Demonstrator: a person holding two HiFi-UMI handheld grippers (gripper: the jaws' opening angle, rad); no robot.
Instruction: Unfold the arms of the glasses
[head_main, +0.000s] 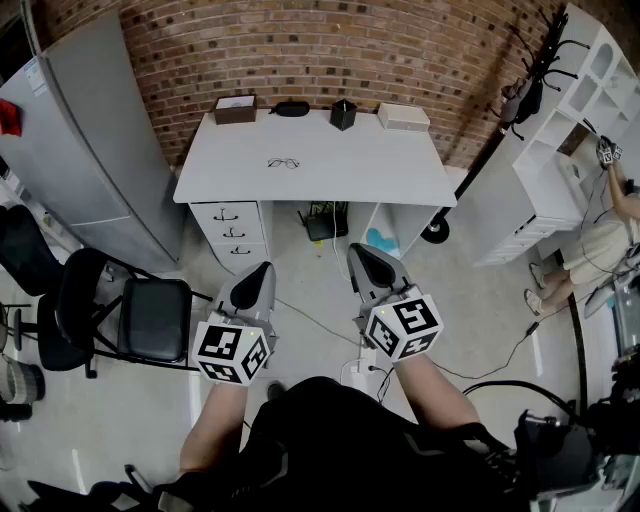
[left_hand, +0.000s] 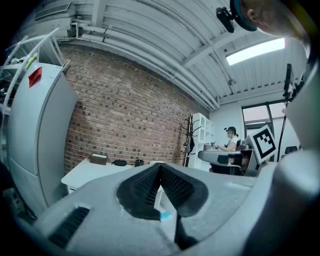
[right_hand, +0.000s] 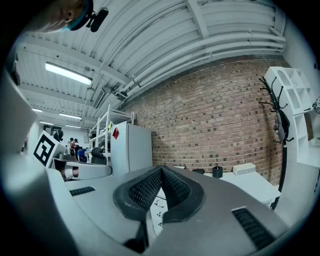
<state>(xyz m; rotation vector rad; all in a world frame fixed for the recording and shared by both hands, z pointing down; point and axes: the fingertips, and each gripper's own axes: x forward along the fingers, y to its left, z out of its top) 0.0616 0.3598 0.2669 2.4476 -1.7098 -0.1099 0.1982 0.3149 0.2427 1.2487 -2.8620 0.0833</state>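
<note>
white worktop (head_main: 380, 170) against the brick wall (head_main: 300, 50), and only the head view actually shows the glasses (head_main: 283, 163) lying on it, about mid-depth and a bit left of centre, in front of the black case (head_main: 291, 108). too small to tell how the arms sit. the two gripper views just get the worktop from low down, with the brown box (left_hand: 98, 159), pen cup (right_hand: 217, 171) and white box (right_hand: 243, 168) along the back. left gripper view adds a person (left_hand: 231, 140) over by the white shelving, right gripper view adds a tall grey cabinet (right_hand: 131, 147). left gripper (head_main: 262, 268) and right gripper (head_main: 358, 250) both have jaws pressed together on nothing, held level over the floor short of the worktop, so the glasses sit well apart from both, ahead and between them.
</note>
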